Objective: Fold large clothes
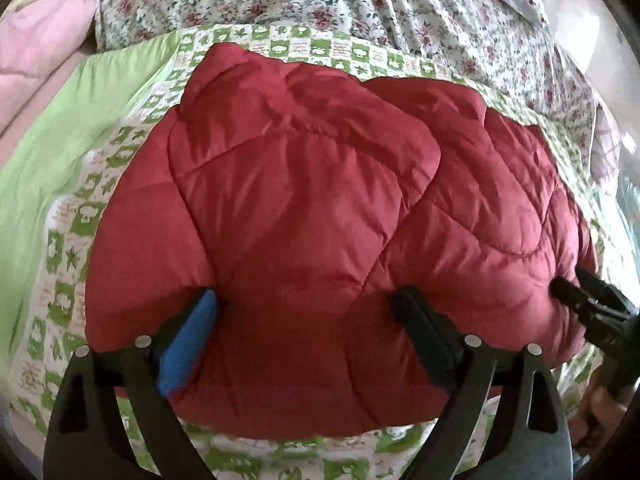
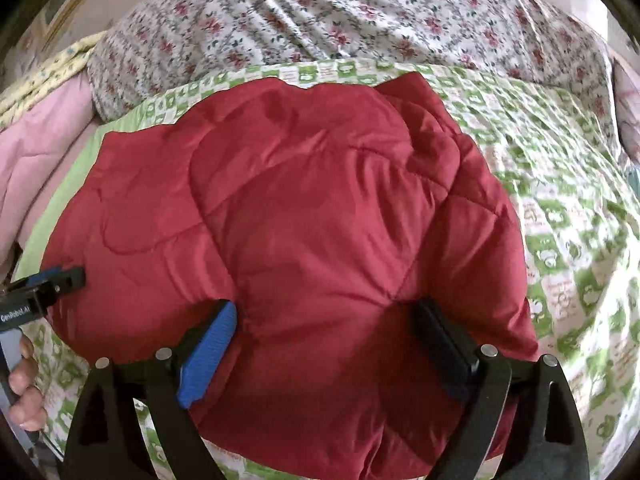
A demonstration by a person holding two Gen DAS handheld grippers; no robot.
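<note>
A red quilted jacket [image 1: 304,184] lies folded into a thick bundle on a green-and-white patterned sheet [image 1: 68,248]. My left gripper [image 1: 304,296] straddles its near edge with jaws wide. The blue pad [image 1: 188,336] and the black pad [image 1: 420,332] are sunk into the padding, which bulges between them. My right gripper [image 2: 326,306] stands the same way on the jacket [image 2: 312,200], further to the right, and its tips [image 1: 576,292] show at the right edge of the left wrist view. The right wrist view has the left gripper [image 2: 68,276] at its left edge, at the jacket's side.
A floral bedcover [image 2: 340,20] is bunched up behind the jacket. A pink quilt [image 2: 44,140] and a plain green cloth [image 1: 80,128] lie to the left. The patterned sheet [image 2: 560,200] runs on to the right. A hand [image 2: 24,380] holds the left gripper's handle.
</note>
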